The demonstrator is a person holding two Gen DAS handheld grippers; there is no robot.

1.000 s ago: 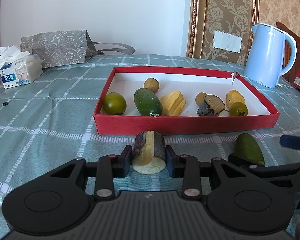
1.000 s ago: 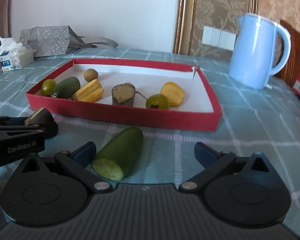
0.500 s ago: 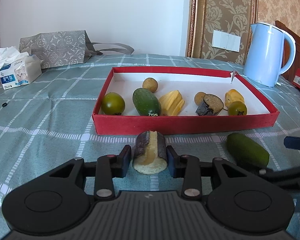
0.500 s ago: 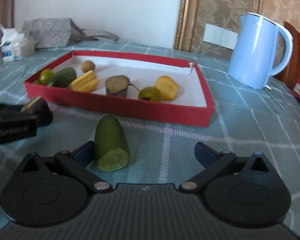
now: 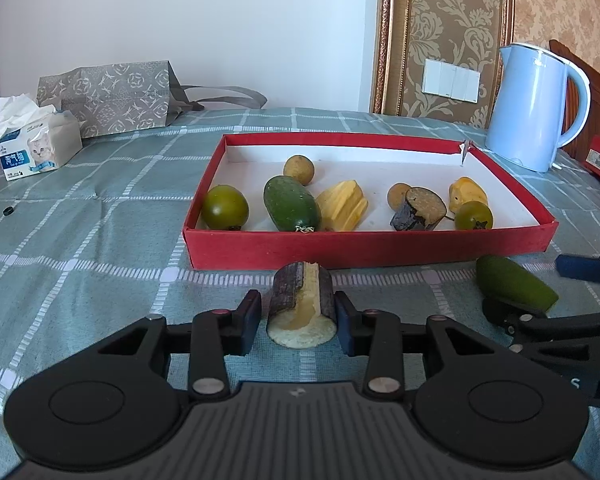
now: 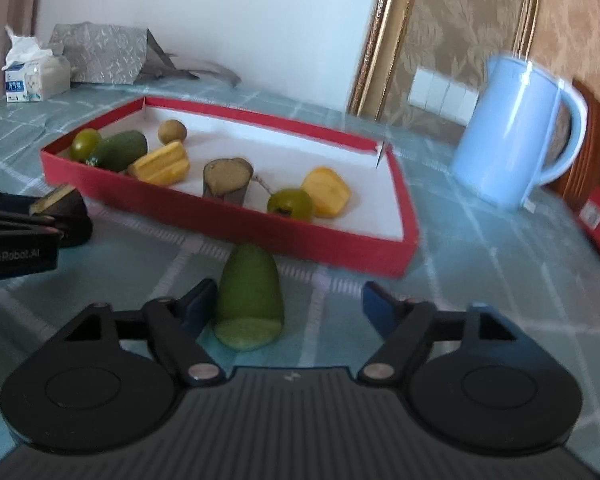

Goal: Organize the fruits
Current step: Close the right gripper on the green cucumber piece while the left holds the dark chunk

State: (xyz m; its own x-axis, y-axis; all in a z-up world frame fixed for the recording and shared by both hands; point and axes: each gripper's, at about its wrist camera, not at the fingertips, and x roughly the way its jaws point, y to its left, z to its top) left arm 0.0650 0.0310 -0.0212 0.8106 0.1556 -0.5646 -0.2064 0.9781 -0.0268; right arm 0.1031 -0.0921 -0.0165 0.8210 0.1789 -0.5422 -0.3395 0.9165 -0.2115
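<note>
"GenRobot.AI" is showing in white on the left gripper (image 6: 66,216) body at the right wrist view's left edge. The tissue box (image 5: 36,148) far left is carrying a cat picture and blue label. The left gripper (image 5: 298,316) is bracketing a dark-skinned cut piece (image 5: 302,306), its left pad slightly off, jaws just easing apart. The right gripper (image 6: 286,306) is standing wide, closing in, its left pad beside the green cut piece (image 6: 250,298). Both pieces are lying near the red tray (image 5: 364,246); a blue kettle (image 5: 534,106) is standing far right.
</note>
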